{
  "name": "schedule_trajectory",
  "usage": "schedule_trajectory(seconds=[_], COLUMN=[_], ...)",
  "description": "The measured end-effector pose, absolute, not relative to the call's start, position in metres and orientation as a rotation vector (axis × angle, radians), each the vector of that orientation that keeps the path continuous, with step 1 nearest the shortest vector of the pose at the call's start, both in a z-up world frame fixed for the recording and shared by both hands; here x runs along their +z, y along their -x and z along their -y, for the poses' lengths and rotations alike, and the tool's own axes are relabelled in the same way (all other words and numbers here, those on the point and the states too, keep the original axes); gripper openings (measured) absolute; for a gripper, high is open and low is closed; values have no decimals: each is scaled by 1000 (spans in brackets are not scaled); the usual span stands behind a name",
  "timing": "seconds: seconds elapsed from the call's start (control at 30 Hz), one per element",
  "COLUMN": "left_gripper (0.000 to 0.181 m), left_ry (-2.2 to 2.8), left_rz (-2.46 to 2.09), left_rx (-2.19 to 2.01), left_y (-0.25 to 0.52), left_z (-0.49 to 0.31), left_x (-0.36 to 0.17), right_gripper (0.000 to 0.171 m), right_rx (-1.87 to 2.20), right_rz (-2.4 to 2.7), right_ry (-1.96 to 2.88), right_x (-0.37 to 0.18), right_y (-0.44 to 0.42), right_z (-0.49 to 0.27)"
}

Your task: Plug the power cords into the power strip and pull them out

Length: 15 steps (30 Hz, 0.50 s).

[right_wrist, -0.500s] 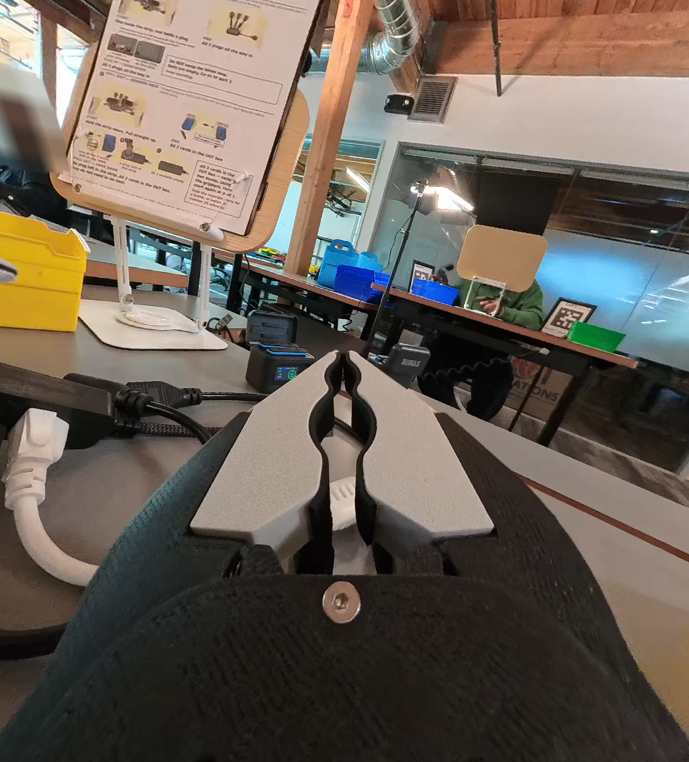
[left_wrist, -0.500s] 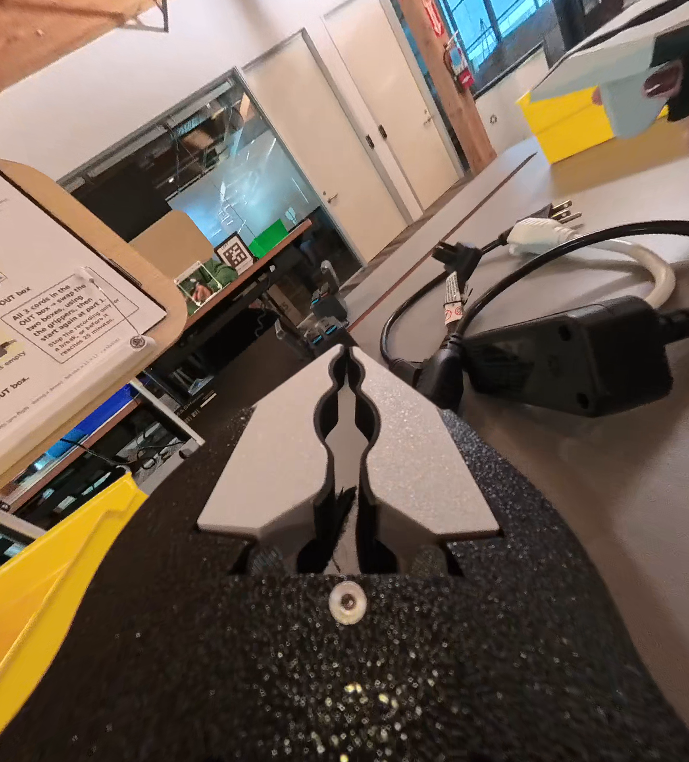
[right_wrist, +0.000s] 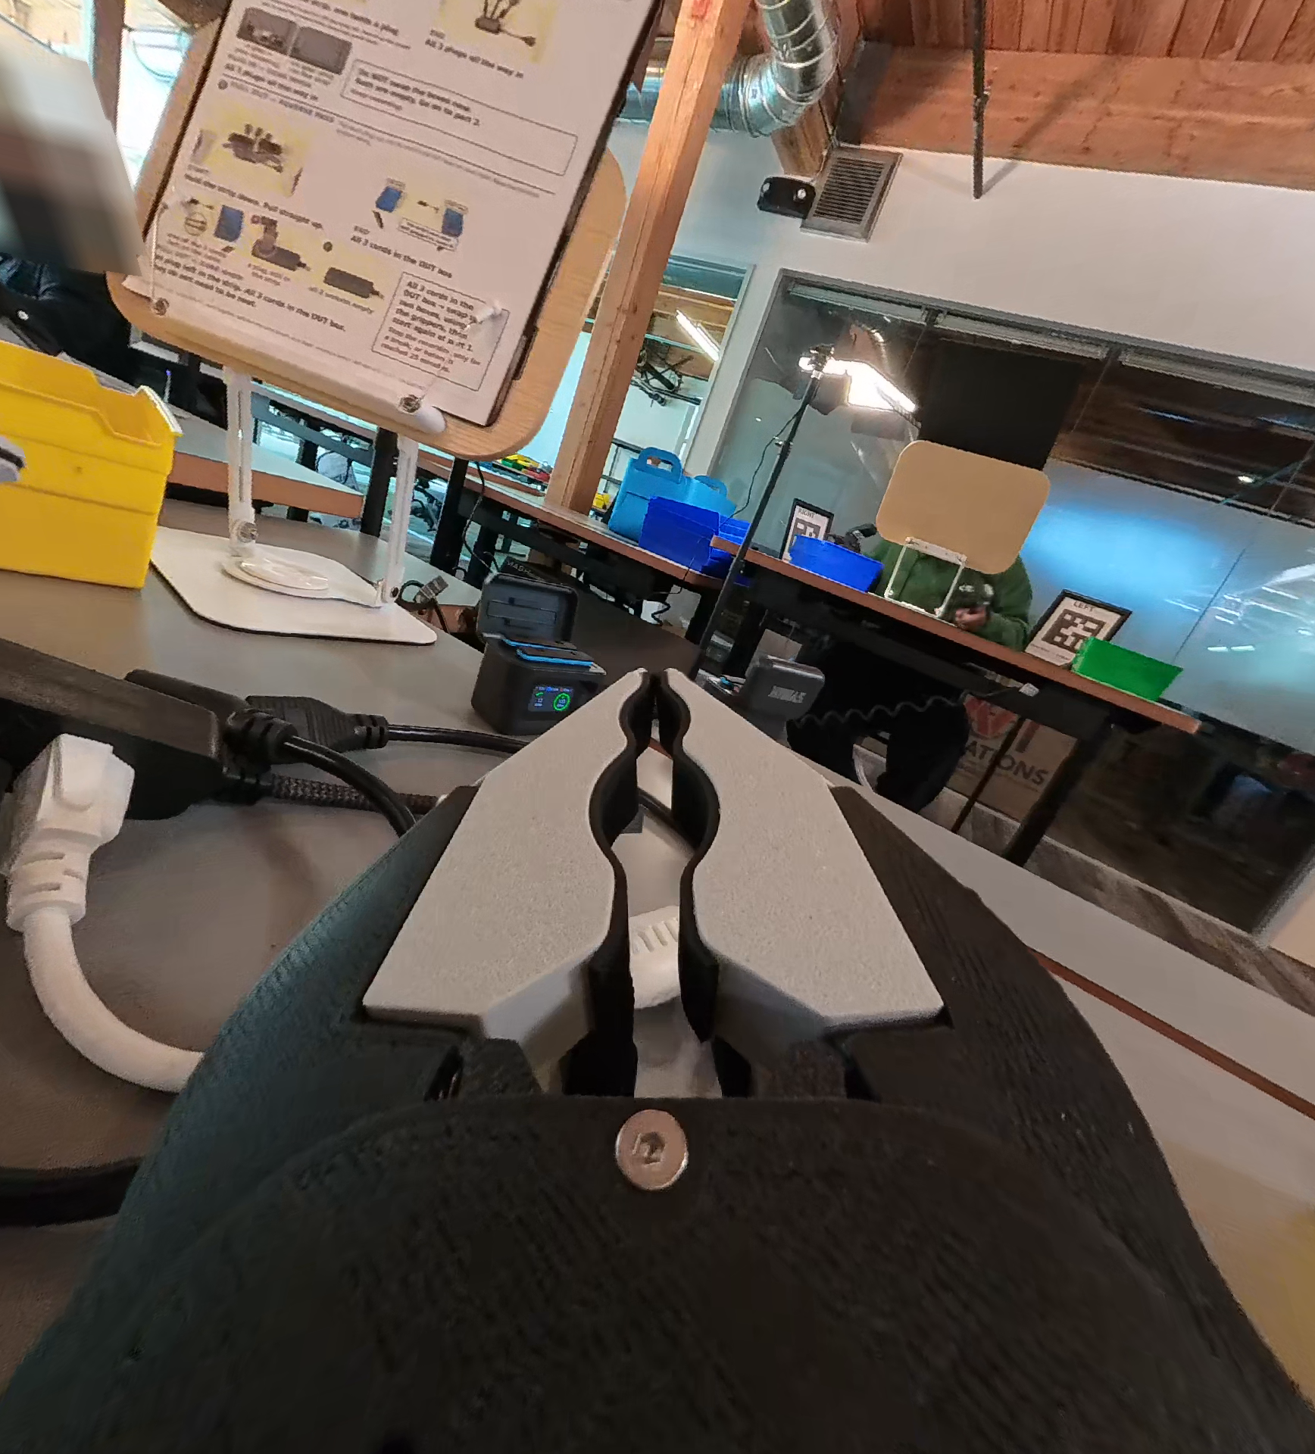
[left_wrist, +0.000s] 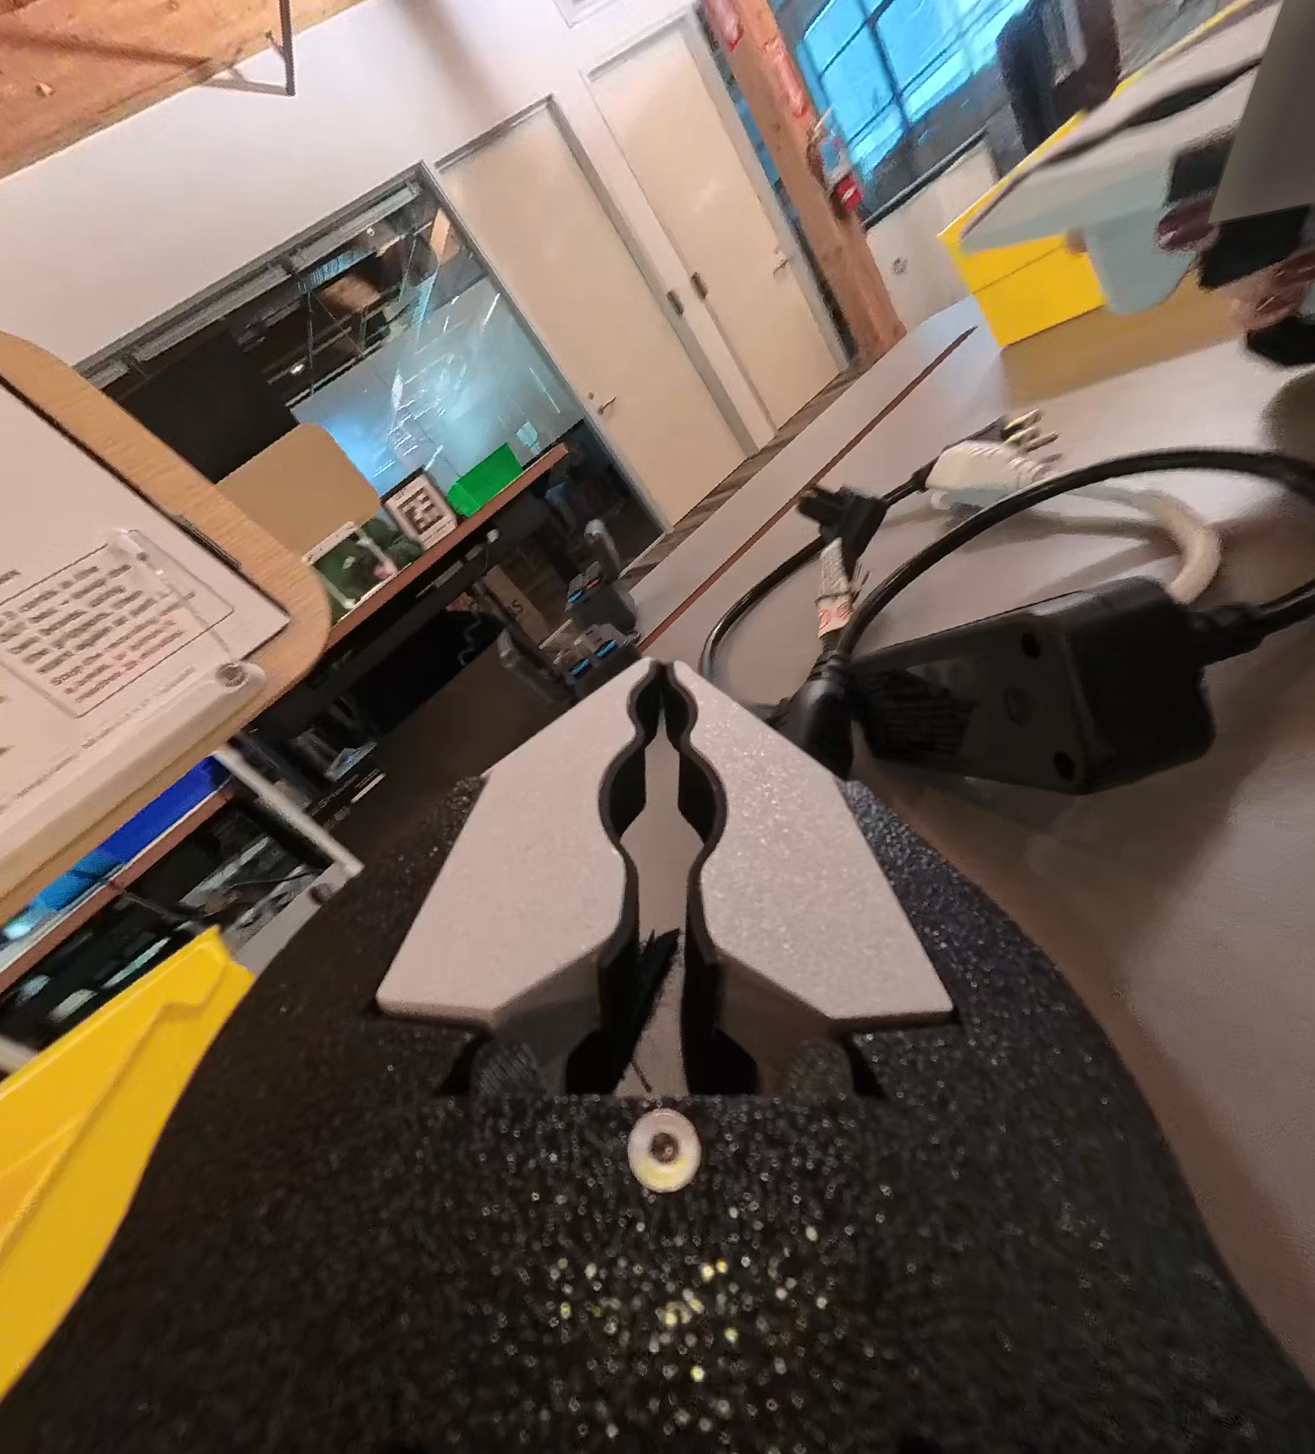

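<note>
Power strip [left_wrist: 1032, 692] on table, yellow bin [right_wrist: 48, 480] contents hidden

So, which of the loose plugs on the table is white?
The white plug lying farthest back, prongs pointing away; the black plug beside it is dark.

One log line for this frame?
left hand-held gripper shut, empty | right hand-held gripper shut, empty | strip on table | white plug loose

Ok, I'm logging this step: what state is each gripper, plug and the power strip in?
left gripper: shut, tips together.
right gripper: shut, tips together.
white plug: unplugged, lying on table.
small black plug: unplugged, lying on table.
power strip: lying on table.
</note>
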<state>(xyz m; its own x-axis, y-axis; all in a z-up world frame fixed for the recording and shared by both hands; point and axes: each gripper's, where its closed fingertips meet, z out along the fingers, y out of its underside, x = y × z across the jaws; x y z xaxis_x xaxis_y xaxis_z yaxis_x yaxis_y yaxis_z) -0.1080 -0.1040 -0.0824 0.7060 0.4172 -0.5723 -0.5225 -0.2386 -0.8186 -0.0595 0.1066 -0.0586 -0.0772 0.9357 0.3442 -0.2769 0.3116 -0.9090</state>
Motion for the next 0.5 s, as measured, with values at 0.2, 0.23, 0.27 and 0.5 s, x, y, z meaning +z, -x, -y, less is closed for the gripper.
schedule_trajectory(seconds=[0.2,0.23,0.27,0.5], left_gripper=[95,112,128,68], left_ry=[1668,1715,1763,1899], left_rz=[-30,-32,-51,-34], left_rx=[211,194,210,465], left_y=[53,50,47,50], left_z=[73,68,63,52], left_x=[-86,-93,-101,-126], right_gripper=[0,0,0,7], right_rx=[1122,1107,1093,1066], right_rz=[1342,1361,1374,1363], right_ry=[533,509,493,519], right_x=[-62,-64,-66,-66], right_y=[55,55,55,57], right_z=[-75,-70,-67,-72])
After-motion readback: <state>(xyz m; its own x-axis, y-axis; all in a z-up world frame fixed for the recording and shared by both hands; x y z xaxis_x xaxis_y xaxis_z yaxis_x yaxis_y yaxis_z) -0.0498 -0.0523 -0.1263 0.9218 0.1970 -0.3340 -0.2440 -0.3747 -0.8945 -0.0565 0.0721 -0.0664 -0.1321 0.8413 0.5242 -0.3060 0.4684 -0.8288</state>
